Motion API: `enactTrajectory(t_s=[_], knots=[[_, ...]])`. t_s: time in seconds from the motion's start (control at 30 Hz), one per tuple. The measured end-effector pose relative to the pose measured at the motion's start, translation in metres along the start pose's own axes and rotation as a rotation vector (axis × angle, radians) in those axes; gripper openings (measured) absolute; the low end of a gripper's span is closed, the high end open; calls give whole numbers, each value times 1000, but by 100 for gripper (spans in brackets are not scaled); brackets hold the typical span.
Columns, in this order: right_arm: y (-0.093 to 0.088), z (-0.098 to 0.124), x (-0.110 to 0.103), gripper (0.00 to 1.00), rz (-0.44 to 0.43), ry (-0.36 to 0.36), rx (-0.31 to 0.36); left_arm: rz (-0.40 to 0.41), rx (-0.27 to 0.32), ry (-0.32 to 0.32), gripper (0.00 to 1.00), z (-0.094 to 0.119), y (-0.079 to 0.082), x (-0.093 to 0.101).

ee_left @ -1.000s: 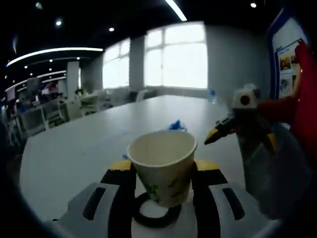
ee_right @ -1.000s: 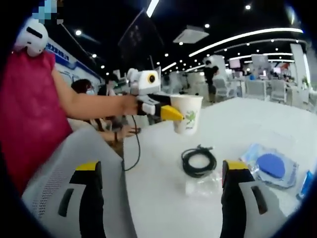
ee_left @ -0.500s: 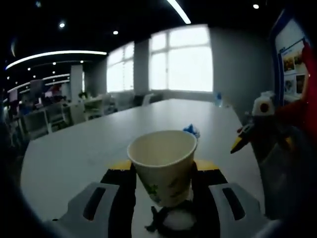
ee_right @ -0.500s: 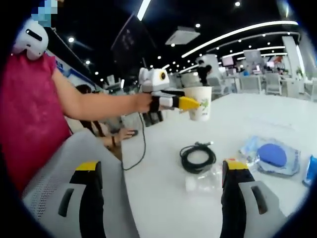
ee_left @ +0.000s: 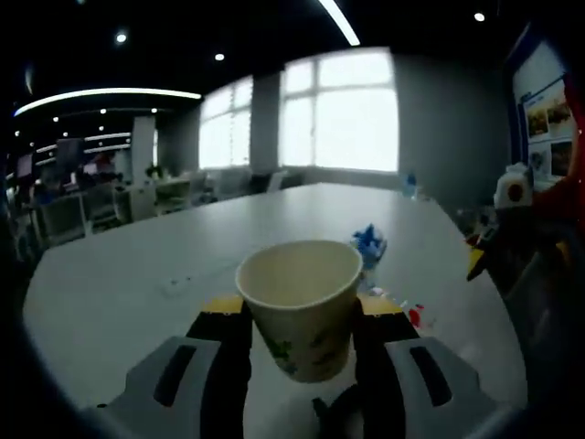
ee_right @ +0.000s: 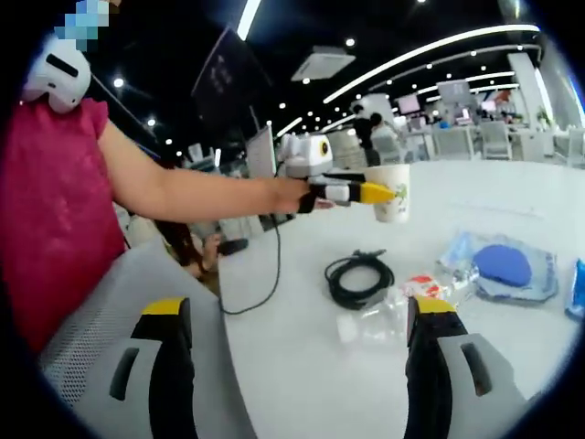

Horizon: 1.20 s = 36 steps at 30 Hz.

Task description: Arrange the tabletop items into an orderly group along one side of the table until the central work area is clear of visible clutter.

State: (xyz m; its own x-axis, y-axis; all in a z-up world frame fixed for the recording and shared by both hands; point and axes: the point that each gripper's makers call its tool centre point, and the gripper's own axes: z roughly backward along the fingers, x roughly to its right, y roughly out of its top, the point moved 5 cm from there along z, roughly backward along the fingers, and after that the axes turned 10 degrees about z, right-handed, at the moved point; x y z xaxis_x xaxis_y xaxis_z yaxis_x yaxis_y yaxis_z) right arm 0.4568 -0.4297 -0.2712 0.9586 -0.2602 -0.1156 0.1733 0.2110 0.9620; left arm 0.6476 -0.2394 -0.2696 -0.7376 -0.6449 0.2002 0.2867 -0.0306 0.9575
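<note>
A white paper cup (ee_left: 300,306) with a green print sits between the yellow-tipped jaws of my left gripper (ee_left: 300,313), which is shut on it above the white table (ee_left: 128,283). In the right gripper view that cup (ee_right: 392,191) hangs in the left gripper (ee_right: 366,192) at the end of a person's outstretched arm, over a black coiled cable (ee_right: 358,277). My right gripper (ee_right: 302,361) is open low over the near table edge, nothing between its jaws. A blue pad in a clear bag (ee_right: 505,268) lies to the right.
A crumpled clear wrapper (ee_right: 379,322) and a small red-and-white item (ee_right: 423,284) lie beside the cable. Another blue object (ee_right: 576,289) sits at the right edge. A blue item (ee_left: 368,243) lies ahead of the cup. A grey chair back (ee_right: 101,338) stands at the left.
The left gripper has carried the cup farther out over the table, past the cable toward the blue items. The right gripper has stayed open in about the same place.
</note>
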Motion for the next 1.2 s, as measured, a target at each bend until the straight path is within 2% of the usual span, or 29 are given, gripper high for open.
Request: enactTrajectory(t_s=[0.47,1.2], knots=[[-10,4,5,95,-43,-28,-11,20,-2,54,41,-25,-31,-14],[-14,6,9,92,-67,-44,-18,-17,-24,61,42,-40,-52,-19]])
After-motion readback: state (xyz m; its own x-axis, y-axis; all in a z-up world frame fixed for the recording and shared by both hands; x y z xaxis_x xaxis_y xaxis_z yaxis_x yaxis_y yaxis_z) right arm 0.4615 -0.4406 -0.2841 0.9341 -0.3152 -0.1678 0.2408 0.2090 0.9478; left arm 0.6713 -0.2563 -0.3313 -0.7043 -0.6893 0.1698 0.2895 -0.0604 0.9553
